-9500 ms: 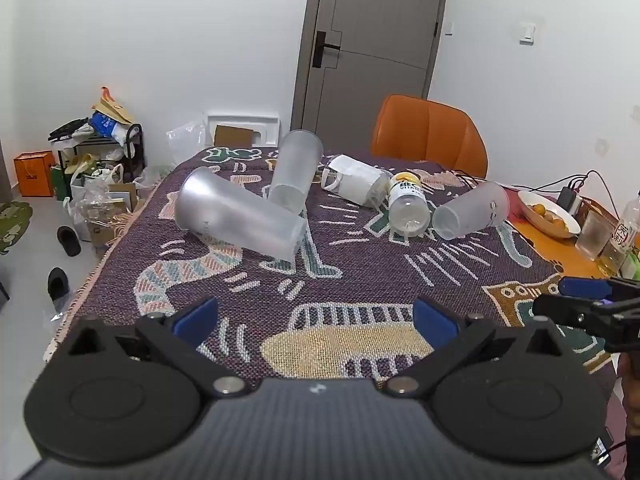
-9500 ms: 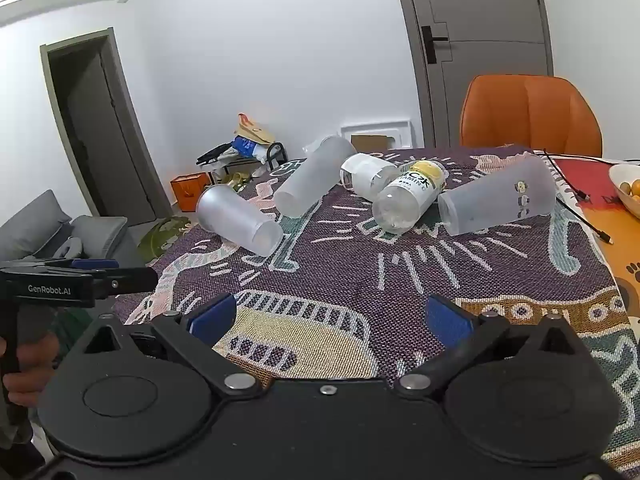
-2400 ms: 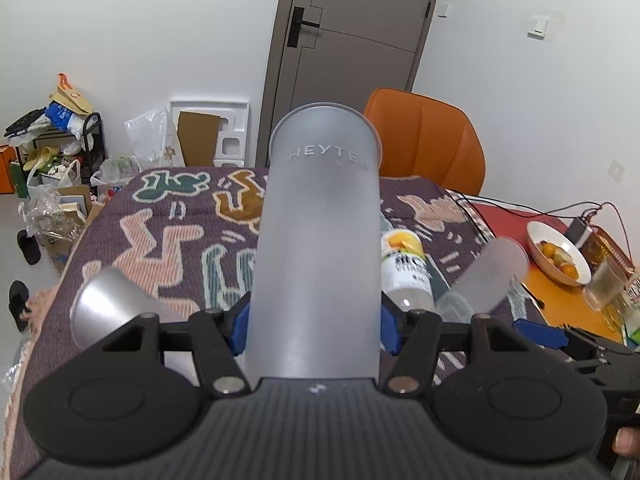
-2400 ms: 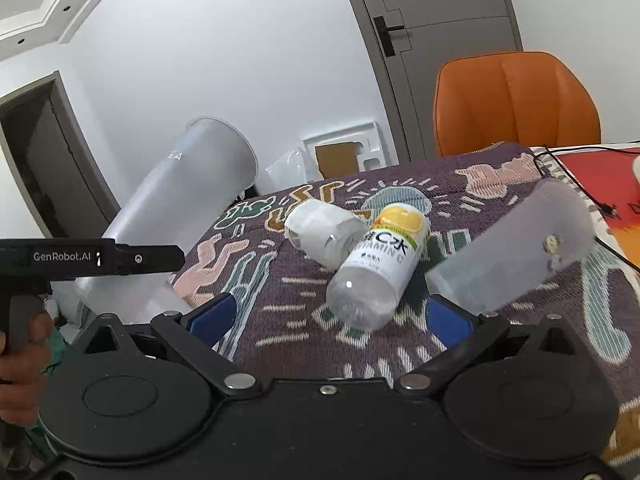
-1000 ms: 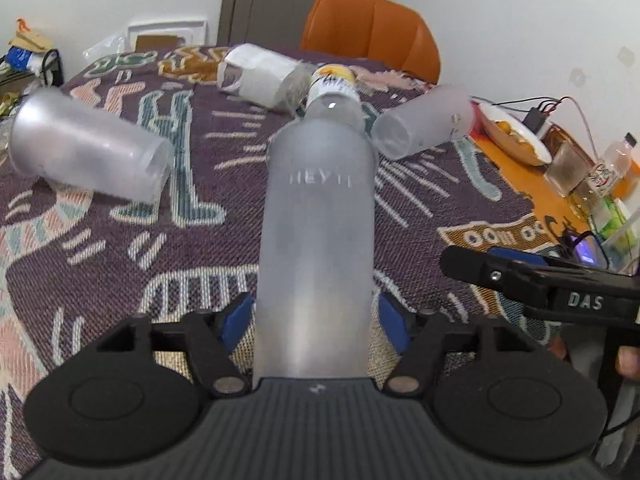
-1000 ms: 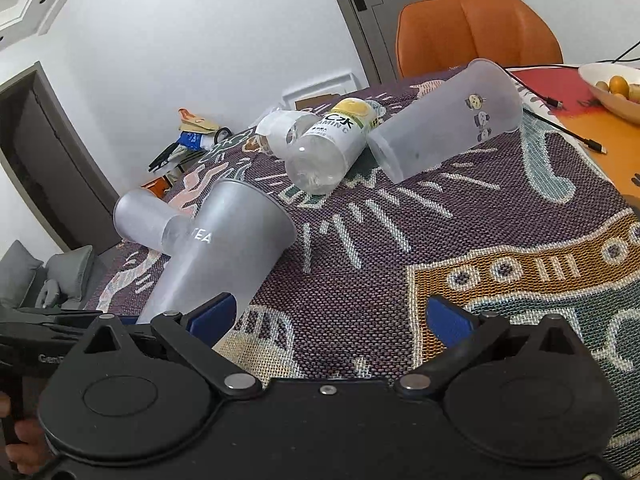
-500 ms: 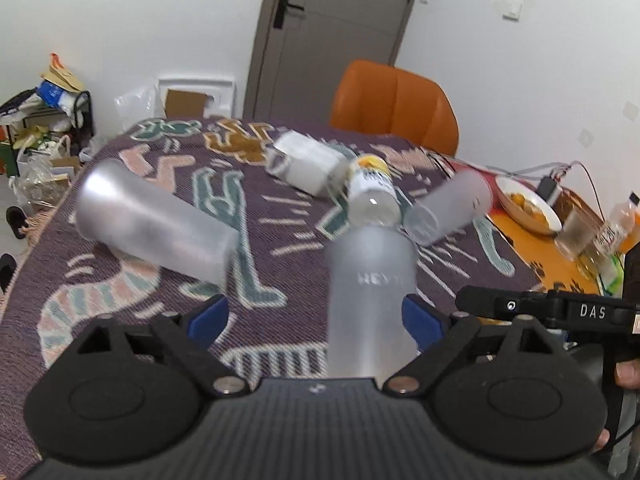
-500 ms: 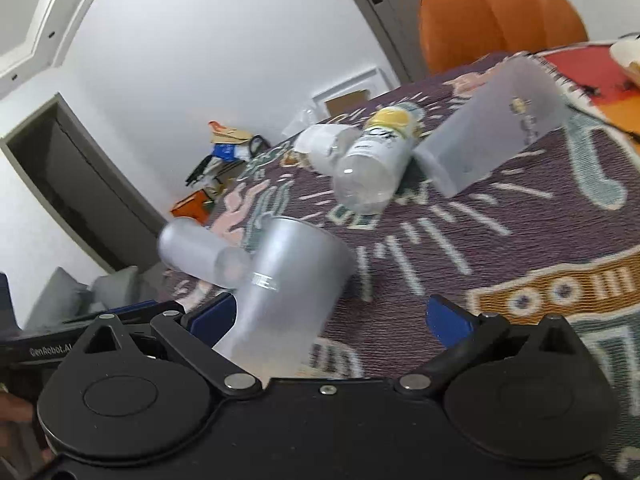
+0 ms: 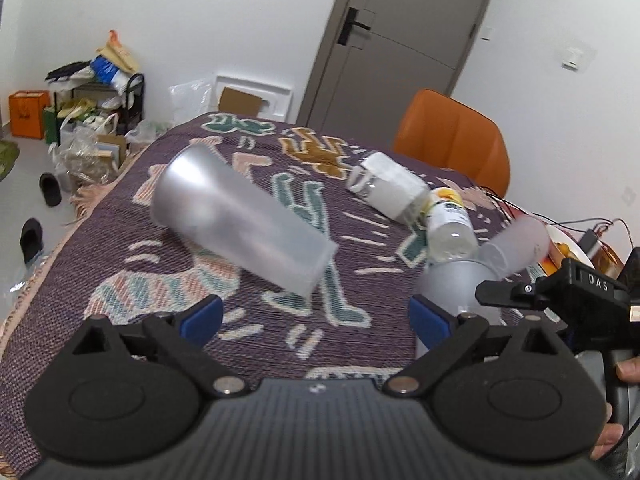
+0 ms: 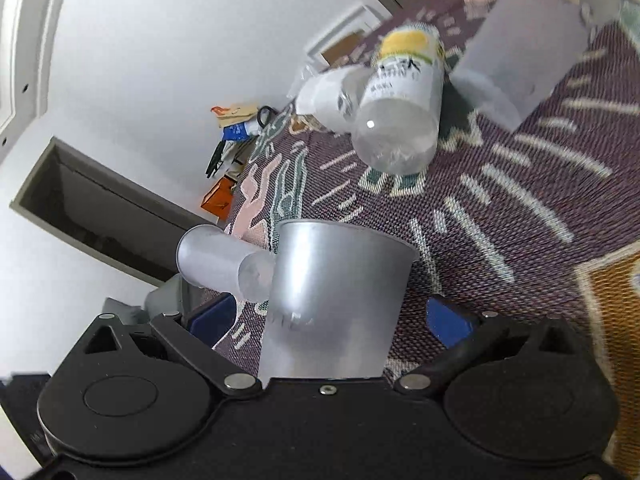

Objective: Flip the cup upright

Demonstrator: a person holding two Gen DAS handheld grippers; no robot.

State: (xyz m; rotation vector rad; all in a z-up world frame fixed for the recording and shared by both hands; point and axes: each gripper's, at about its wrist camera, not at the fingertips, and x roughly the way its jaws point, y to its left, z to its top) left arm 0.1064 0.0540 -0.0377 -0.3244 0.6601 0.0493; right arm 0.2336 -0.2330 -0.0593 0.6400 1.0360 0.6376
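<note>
A tall frosted cup stands upright on the patterned cloth, mouth up, between the open jaws of my right gripper. The pads do not touch it. In the left wrist view the same cup stands at the right, partly behind the right gripper's body. My left gripper is open and empty, just left of that cup. A second frosted cup lies on its side ahead of the left gripper; it also shows in the right wrist view. A third frosted cup lies on its side further back.
A clear bottle with a yellow label and a white mug lie on the cloth behind the cups. An orange chair stands at the far end. A bowl of fruit and cables sit at the right edge.
My left gripper has let go of the tall cup and moved left, leaving it upright. My right gripper has moved in so its open jaws straddle the cup.
</note>
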